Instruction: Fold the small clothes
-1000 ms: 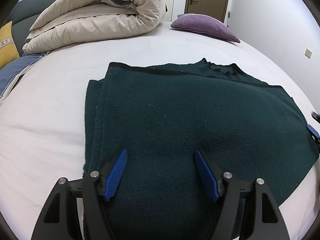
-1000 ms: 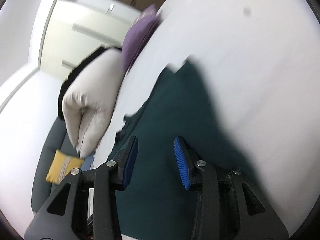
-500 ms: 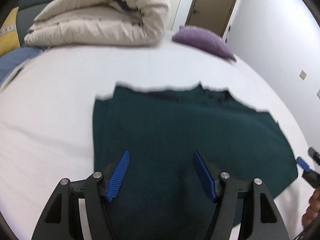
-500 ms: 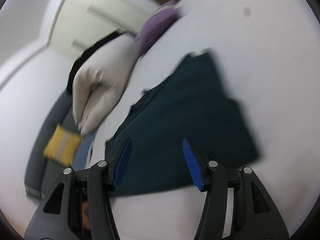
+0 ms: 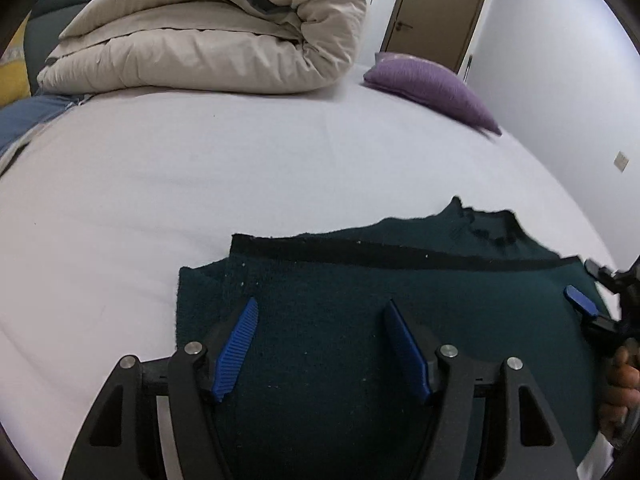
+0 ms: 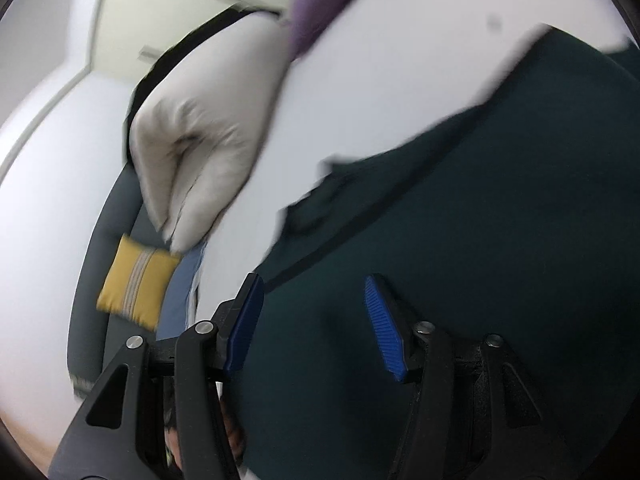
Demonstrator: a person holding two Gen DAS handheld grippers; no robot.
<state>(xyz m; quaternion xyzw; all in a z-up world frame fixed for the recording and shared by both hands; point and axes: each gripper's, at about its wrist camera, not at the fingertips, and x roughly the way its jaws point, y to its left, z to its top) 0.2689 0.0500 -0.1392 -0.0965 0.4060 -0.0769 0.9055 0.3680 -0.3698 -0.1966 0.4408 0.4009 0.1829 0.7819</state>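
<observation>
A dark green knit sweater (image 5: 440, 292) lies folded flat on the white bed sheet (image 5: 200, 168), its neckline at the far right. My left gripper (image 5: 320, 304) hovers open over the sweater's near left part, blue pads wide apart and nothing pinched. My right gripper (image 6: 313, 280) is above the sweater (image 6: 500, 200) near its black-trimmed edge. Its jaws are closing, with cloth showing below the gap but no pad pressing on it. In the left wrist view one blue fingertip (image 5: 580, 306) of the right gripper and a hand (image 5: 620, 376) show at the sweater's right edge.
A rolled beige duvet (image 5: 208, 36) and a purple pillow (image 5: 432, 84) lie at the far side of the bed. A yellow cushion (image 6: 136, 280) leans on a grey headboard at the left. A brown door (image 5: 436, 12) stands behind.
The left gripper drew back, so the sweater sits lower and to the right in its view. The right gripper swung in over the sweater; its jaws widened, then narrowed.
</observation>
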